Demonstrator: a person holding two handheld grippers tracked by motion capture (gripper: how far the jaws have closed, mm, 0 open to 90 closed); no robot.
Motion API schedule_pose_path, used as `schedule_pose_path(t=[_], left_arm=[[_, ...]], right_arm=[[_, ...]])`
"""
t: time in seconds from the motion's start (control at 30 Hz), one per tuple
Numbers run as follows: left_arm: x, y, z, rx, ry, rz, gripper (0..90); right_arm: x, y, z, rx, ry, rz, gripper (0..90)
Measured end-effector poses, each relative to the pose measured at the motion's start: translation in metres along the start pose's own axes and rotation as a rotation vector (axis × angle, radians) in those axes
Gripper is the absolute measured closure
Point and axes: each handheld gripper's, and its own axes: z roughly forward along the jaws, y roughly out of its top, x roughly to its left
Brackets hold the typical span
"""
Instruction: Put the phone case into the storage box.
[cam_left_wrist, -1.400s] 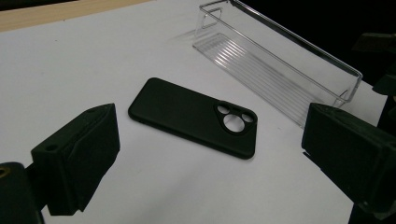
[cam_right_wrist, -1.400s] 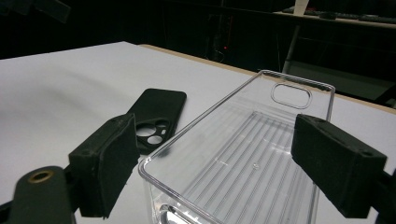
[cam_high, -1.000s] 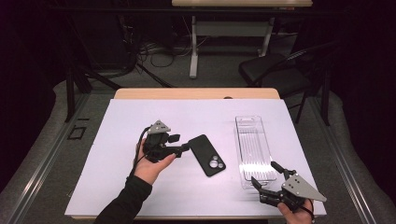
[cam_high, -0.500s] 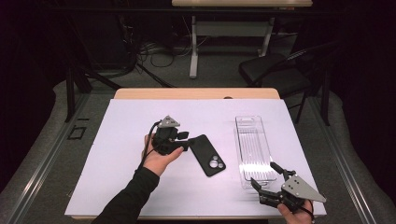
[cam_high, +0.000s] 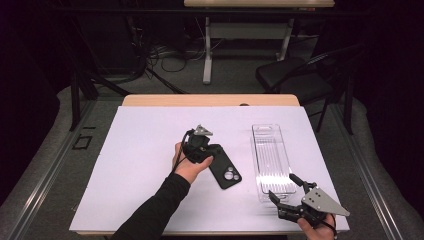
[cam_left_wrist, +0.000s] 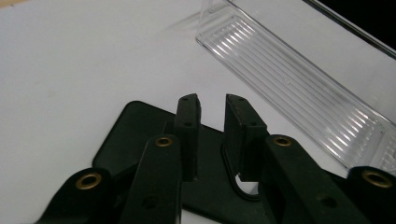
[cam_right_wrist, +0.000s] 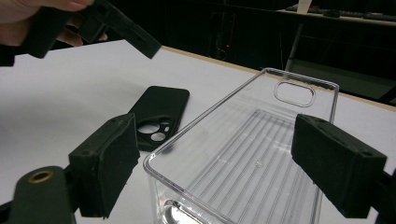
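Black phone case (cam_high: 226, 169) flat beside empty clear ribbed tray (cam_high: 272, 162).

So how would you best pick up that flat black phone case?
Probably by its long edges, coming straight down from above. The phone case lies flat on the white table, too thin for a side approach. Its upper end sits nearest the left gripper, whose narrowly parted jaws would need opening wider.

Place: a dim lab or recording studio.
Work surface: a table (cam_high: 150, 150) under a white sheet, mid-frame.
Background: loose cables (cam_high: 160, 55) on grey floor, top centre.
Furniture: a black chair (cam_high: 295, 77), upper right; desk legs (cam_high: 207, 50) behind.
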Motion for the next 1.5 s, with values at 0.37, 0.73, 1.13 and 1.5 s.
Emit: schedule_pose_path(t=[0.37,0.73,1.13,1.5], left_arm=[[-0.006,-0.003,0.036,0.043,-0.036,-0.006,90.0],[-0.011,-0.010,0.065,0.079,-0.064,-0.008,90.0],[-0.011,-0.015,0.080,0.111,-0.069,0.000,90.0],[-0.018,-0.016,0.084,0.125,-0.063,0.011,90.0]], right_arm=[[0.001,0.000,0.000,0.001,0.010,-0.001,14.3],[0.000,0.000,0.000,0.003,0.017,-0.002,14.3],[0.001,0.000,0.000,0.005,0.021,0.001,14.3],[0.000,0.000,0.001,0.008,0.025,0.002,14.3]])
